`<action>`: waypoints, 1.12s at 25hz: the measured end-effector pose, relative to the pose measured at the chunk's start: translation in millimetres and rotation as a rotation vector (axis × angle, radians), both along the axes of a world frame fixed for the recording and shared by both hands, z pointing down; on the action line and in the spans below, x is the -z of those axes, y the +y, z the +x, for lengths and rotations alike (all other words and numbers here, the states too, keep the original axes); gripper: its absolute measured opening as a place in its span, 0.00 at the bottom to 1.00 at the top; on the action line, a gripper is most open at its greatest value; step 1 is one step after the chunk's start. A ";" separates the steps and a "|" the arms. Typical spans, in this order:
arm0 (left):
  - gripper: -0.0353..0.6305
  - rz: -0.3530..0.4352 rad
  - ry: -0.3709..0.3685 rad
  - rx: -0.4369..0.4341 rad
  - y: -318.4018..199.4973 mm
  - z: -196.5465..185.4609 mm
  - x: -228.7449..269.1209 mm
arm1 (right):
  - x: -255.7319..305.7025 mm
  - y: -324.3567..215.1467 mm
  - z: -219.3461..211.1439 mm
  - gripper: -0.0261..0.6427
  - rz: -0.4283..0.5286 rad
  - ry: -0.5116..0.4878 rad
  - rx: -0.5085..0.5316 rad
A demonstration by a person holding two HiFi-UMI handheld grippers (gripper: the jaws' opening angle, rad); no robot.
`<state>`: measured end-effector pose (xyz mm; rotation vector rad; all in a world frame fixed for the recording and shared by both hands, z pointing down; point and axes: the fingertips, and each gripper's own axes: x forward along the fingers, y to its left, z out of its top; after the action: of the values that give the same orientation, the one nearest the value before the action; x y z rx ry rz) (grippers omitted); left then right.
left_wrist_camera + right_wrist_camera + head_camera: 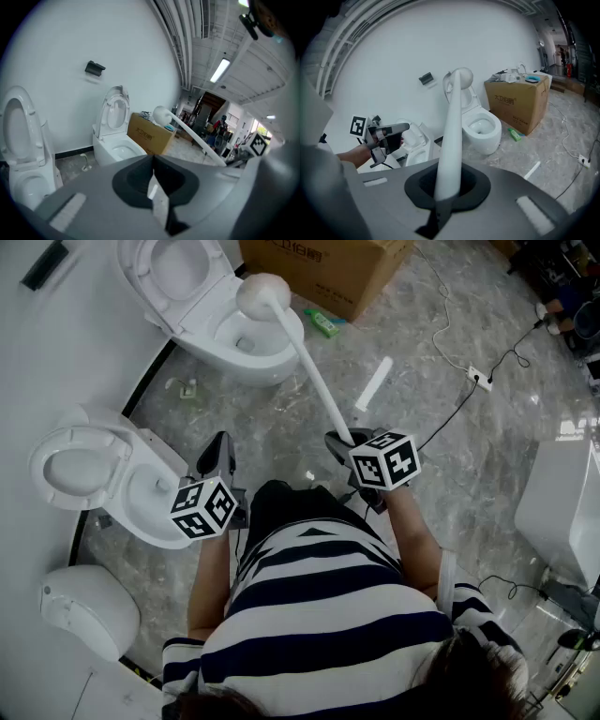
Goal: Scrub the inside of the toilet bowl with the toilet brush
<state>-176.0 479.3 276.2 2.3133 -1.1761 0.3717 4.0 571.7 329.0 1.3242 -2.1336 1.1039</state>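
My right gripper [342,448] is shut on the handle of a white toilet brush [309,362]. The handle slants up and away, and the round brush head [262,294] hangs over the rim of the far toilet [220,345], whose lid stands open. The right gripper view looks along the handle [452,136] to that head [461,77], with the toilet bowl [483,127] beyond it. My left gripper [217,457] is shut on nothing, beside the nearer toilet [141,488]. In the left gripper view, its jaws [152,161] meet, and the brush head [161,116] shows above the far toilet [115,147].
A cardboard box [328,273] stands behind the far toilet, with a green bottle [323,324] at its foot. A white stick [373,383] lies on the marble floor. A power strip with cables [480,379] lies to the right. A white fixture [562,512] is at the right edge.
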 end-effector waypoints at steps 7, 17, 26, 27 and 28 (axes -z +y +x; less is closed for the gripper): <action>0.05 -0.002 -0.012 0.008 4.5 16.9 -8.2 | -13.3 3.6 20.4 0.04 -0.012 0.014 -0.002; 0.05 0.000 -0.031 0.042 -1.5 44.0 -11.1 | -28.1 0.6 49.0 0.04 -0.044 0.010 0.038; 0.05 -0.032 -0.039 0.081 -14.9 44.4 -22.6 | -47.8 -12.4 52.5 0.04 -0.085 0.002 0.081; 0.05 -0.033 -0.037 0.082 -18.9 44.4 -24.5 | -49.6 -15.7 52.5 0.04 -0.088 0.003 0.083; 0.05 -0.034 -0.035 0.081 -23.6 44.5 -26.0 | -51.3 -19.5 52.5 0.04 -0.091 0.006 0.084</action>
<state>-131.5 455.7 302.2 2.2310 -1.2670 0.4011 56.5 552.2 380.3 1.1846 -2.0890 1.1470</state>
